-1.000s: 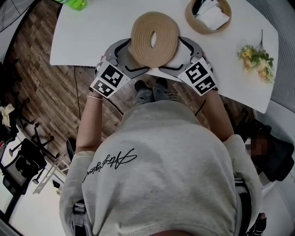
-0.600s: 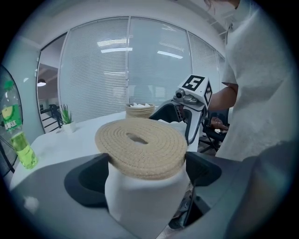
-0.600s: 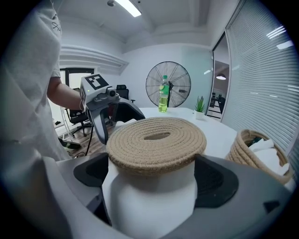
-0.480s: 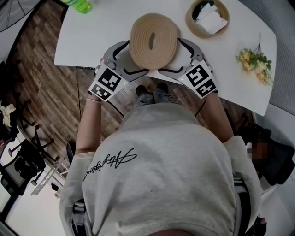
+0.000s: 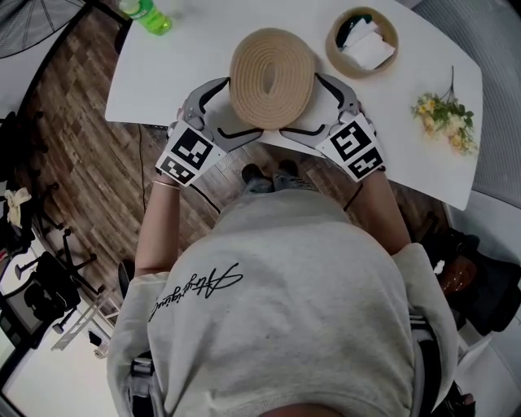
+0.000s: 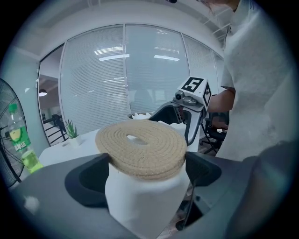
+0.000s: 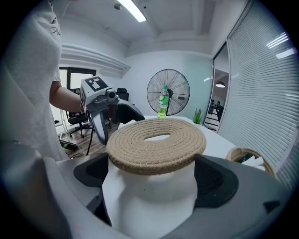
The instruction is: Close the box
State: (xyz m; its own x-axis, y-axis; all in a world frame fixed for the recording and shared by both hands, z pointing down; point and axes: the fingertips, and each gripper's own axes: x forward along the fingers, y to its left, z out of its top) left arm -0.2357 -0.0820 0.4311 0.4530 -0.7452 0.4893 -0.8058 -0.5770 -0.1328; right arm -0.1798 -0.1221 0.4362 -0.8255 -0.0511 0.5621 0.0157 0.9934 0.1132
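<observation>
A round tan woven lid (image 5: 273,77) with a slot in its middle hangs flat over the near edge of the white table (image 5: 179,65). My left gripper (image 5: 236,106) is shut on its left side and my right gripper (image 5: 308,102) on its right side, fingertips hidden under the rim. In the left gripper view the lid (image 6: 141,148) sits between the black pads (image 6: 93,175), and the right gripper view shows the lid (image 7: 156,144) the same way. The open woven box (image 5: 362,41), with white contents, stands at the far right, apart from the lid.
A green bottle (image 5: 146,15) stands at the table's far left corner. A bunch of yellow flowers (image 5: 444,118) lies at the right end. A standing fan (image 7: 168,95) is beyond the table. Office chairs and stands sit on the wooden floor (image 5: 81,163) to the left.
Both grippers keep hold of the lid above the table's near edge. The head view has shifted a little, so table, box and bottle sit lower in the picture.
</observation>
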